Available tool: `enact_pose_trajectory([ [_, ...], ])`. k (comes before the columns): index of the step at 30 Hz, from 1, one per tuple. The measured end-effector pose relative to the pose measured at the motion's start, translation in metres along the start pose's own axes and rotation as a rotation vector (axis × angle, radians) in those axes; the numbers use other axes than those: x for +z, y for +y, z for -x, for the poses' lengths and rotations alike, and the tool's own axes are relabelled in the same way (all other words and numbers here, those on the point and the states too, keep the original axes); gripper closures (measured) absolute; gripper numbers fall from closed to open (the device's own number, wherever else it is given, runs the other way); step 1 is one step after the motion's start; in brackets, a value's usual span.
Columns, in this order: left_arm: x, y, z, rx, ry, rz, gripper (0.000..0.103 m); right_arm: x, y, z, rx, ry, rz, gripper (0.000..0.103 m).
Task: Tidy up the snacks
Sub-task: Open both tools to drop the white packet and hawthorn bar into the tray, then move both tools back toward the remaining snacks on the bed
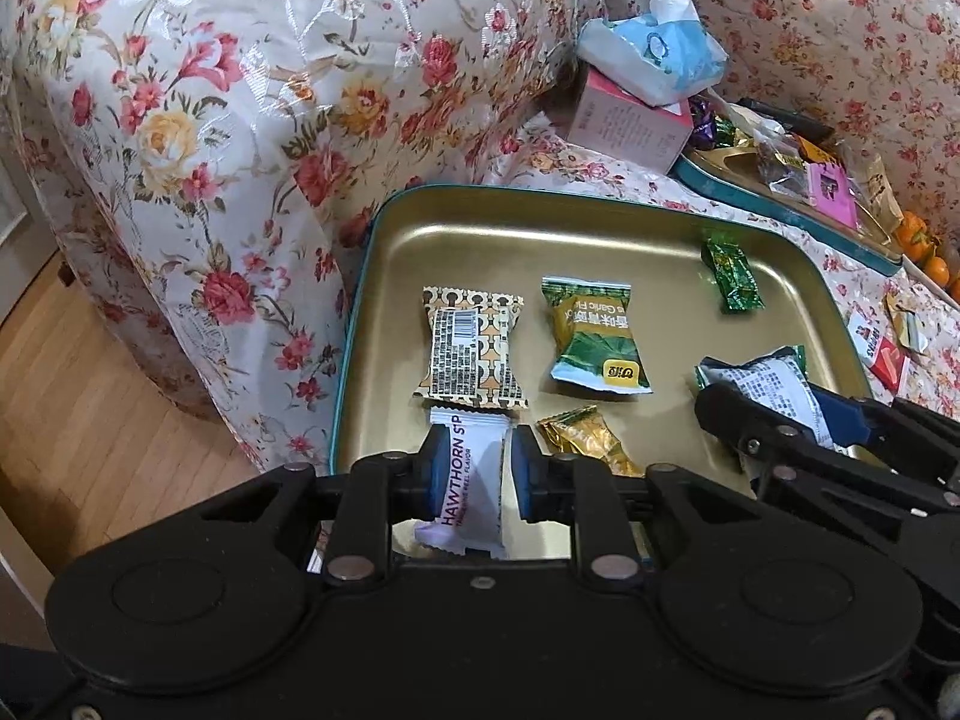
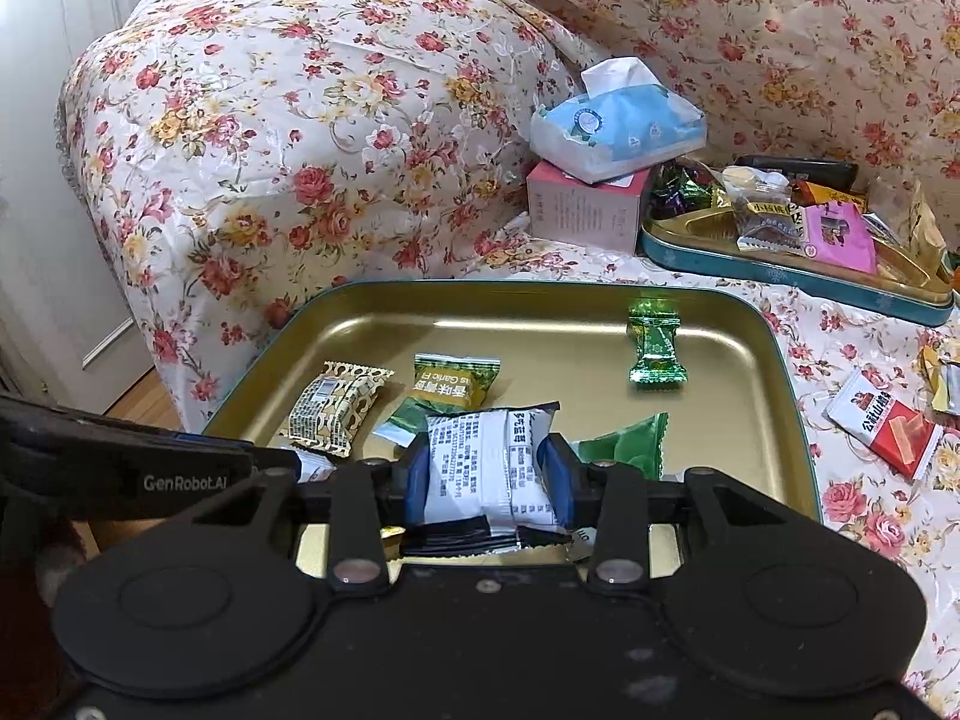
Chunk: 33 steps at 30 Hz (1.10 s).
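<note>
A gold metal tray (image 1: 540, 228) (image 2: 540, 318) with a teal rim lies on a floral-covered sofa seat. My left gripper (image 1: 474, 468) is shut on a white hawthorn snack pack (image 1: 471, 480) at the tray's near left. My right gripper (image 2: 489, 480) is shut on a white-and-black printed snack pack (image 2: 486, 468) (image 1: 774, 384) at the near middle. In the tray lie a beige patterned pack (image 1: 471, 354) (image 2: 336, 405), a green-gold pea pack (image 1: 594, 336) (image 2: 450, 387), a small green candy (image 1: 732, 276) (image 2: 654, 348) and a gold candy (image 1: 585, 438). A green pack (image 2: 630, 444) lies beside my right gripper.
A second teal tin (image 2: 798, 276) (image 1: 780, 204) heaped with mixed sweets sits far right. A pink box (image 2: 585, 207) carries a blue tissue pack (image 2: 618, 126). A red-white packet (image 2: 882, 426) and loose wrappers lie on the seat at right. The sofa arm (image 1: 240, 120) rises left.
</note>
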<state>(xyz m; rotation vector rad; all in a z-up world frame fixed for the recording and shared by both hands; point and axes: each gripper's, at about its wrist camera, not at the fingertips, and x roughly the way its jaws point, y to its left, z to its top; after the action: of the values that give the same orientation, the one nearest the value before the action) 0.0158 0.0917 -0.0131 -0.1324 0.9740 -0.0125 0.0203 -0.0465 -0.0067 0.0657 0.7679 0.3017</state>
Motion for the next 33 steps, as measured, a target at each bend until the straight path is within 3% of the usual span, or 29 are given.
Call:
enact_pose_trajectory([
  [11, -0.002, -0.002, 0.005, -0.005, -0.003, 0.007, 0.074, -0.004, 0.001, -0.002, -0.009, 0.021, -0.002, 0.059],
  [33, -0.004, -0.01, 0.004, 0.006, -0.015, -0.034, 0.074, -0.008, -0.014, 0.029, -0.036, -0.032, -0.033, 0.059],
])
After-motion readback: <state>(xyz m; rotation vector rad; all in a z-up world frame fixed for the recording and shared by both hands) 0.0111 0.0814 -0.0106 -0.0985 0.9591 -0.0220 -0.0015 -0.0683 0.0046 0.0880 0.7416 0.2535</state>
